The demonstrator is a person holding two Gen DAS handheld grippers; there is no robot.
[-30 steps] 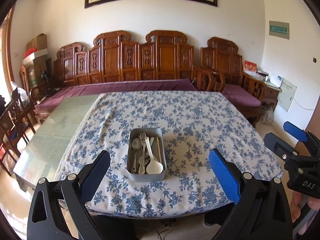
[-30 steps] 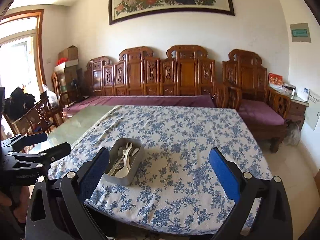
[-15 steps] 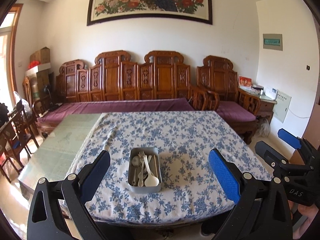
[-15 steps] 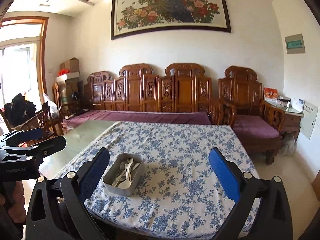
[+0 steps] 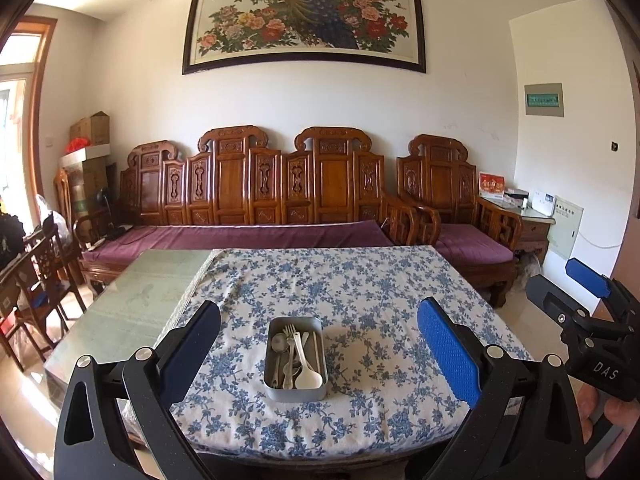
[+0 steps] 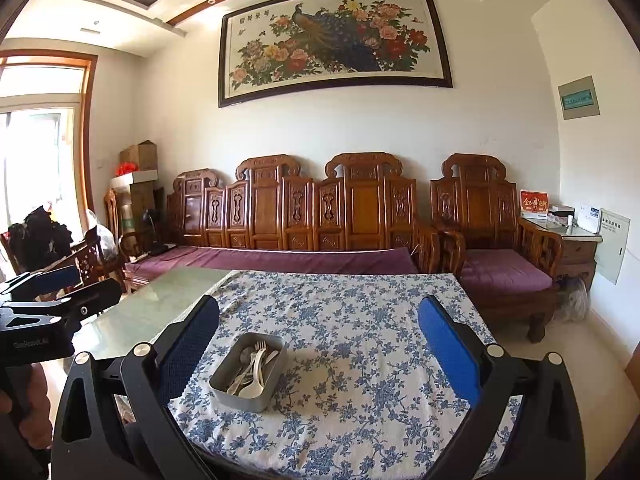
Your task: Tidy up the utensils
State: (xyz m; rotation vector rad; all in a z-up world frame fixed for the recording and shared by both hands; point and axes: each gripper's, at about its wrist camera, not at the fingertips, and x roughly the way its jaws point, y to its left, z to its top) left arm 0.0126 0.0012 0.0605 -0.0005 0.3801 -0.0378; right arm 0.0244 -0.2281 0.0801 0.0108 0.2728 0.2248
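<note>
A grey metal tin (image 5: 295,390) (image 6: 240,397) sits on the blue floral tablecloth (image 5: 360,280) near the table's front edge. It holds a white plastic spoon (image 5: 306,376), a metal fork (image 5: 289,330), a metal spoon and chopsticks, all lying together. My left gripper (image 5: 318,356) is open and empty, held back from the table, with the tin between its fingers in view. My right gripper (image 6: 318,356) is open and empty, to the right of the tin. Each gripper shows in the other's view: the right one (image 5: 576,296), the left one (image 6: 60,284).
The left part of the table (image 5: 132,304) is bare glass. A carved wooden sofa (image 5: 280,200) with purple cushions stands behind the table. An armchair (image 5: 460,216) and a side table (image 5: 524,216) are at the right. Chairs (image 5: 36,276) stand at the left.
Both grippers have pulled back and tilted up from the table. The tin looks smaller and farther, and more wall and painting show. Both stay open.
</note>
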